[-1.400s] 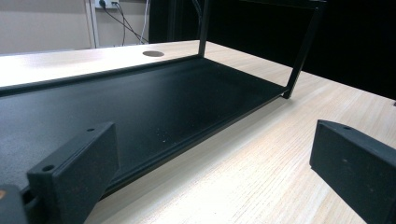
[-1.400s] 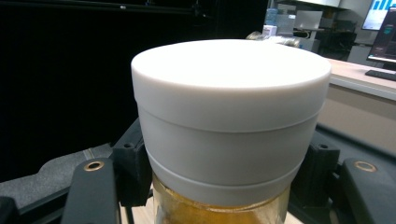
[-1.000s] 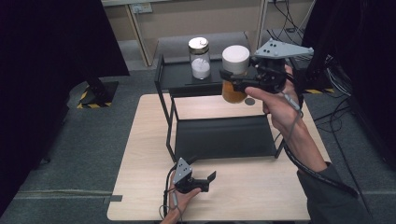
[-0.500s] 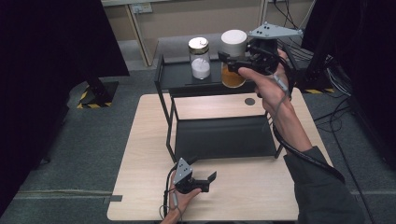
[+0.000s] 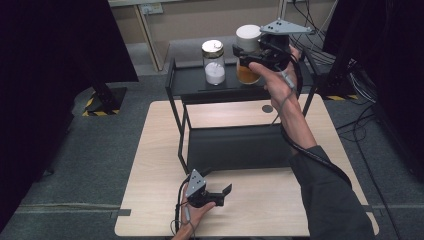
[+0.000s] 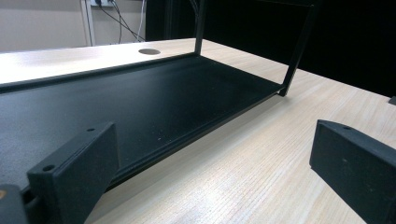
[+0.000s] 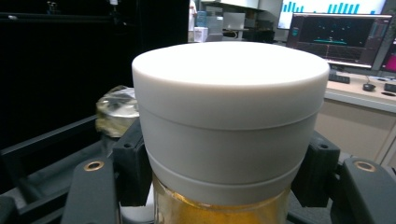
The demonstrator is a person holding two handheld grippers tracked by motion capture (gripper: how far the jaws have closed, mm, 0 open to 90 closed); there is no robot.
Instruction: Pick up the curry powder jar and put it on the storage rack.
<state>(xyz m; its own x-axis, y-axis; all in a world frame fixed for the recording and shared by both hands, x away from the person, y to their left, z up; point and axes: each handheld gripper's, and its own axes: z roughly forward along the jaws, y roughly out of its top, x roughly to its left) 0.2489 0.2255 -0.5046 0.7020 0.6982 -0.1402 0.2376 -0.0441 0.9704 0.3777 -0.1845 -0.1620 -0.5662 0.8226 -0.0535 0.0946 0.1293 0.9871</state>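
Right gripper (image 5: 248,59) clamped on amber jar (image 5: 247,73) just under white lid (image 7: 230,116), kept upright over rack top shelf (image 5: 192,82), beside white-powder jar (image 5: 214,62); contact with shelf unclear, probably being set down; left gripper (image 5: 223,193) parked on table (image 5: 150,150), jaws apart, nothing held.

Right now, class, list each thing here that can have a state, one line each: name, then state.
Amber jar: upright, white lid on, gripped at the top shelf.
Clear jar: upright, lidded, on the top shelf.
Right gripper: shut on the amber jar.
Left gripper: open, holding nothing, low over the table.
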